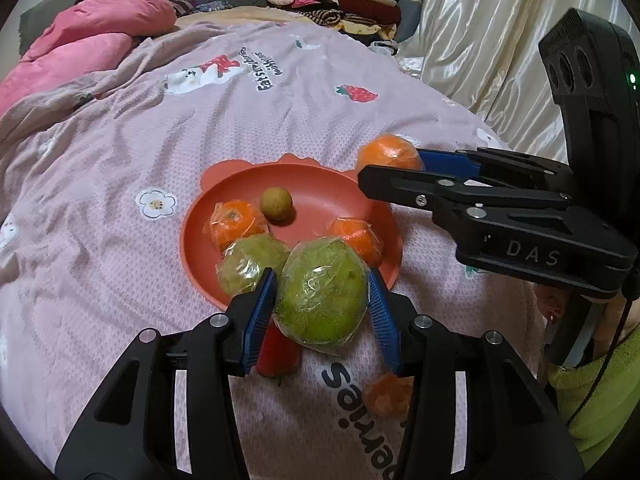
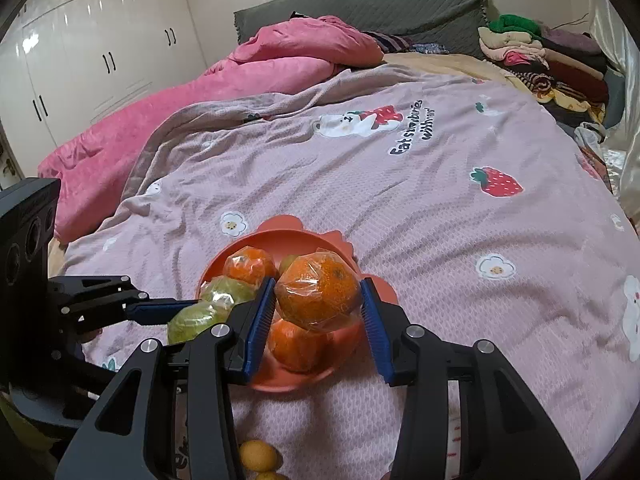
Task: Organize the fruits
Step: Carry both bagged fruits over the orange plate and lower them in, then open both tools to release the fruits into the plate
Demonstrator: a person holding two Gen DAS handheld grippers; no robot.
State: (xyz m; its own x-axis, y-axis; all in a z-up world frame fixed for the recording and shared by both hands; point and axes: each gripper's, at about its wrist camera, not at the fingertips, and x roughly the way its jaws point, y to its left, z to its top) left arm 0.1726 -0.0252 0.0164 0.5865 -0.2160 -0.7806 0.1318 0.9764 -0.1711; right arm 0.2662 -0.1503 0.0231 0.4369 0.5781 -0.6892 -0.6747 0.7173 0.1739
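- While both hands carry fruit, the round orange-red plastic plate (image 1: 296, 184) sits on the pink printed bed cover (image 1: 120, 168) and is already partly filled.
- The left gripper (image 1: 322, 294) has its blue pads pressed on a big green fruit wrapped in clear film (image 1: 322, 296), held above the near rim of the plate.
- The right gripper (image 2: 318, 300) is clamped on an orange wrapped in clear film (image 2: 318, 294), held over the plate.
- On the plate lie two wrapped oranges (image 1: 234, 222), a smaller wrapped green fruit (image 1: 250, 264) and a small round brown fruit (image 1: 276, 204).
- Some fruit is not on the plate yet: a red fruit (image 1: 276, 354) under the left gripper, a small orange fruit (image 1: 388, 394) near it, and small yellow fruits (image 2: 258, 456) on the cover in the right wrist view.
- I think the step in hand is bringing these two fruits to the plate.
- Next, each fruit needs a free spot. The middle and far side of the plate look bare.
- Each should go down low before the pads let go, or the round fruit may roll off or bump the others.
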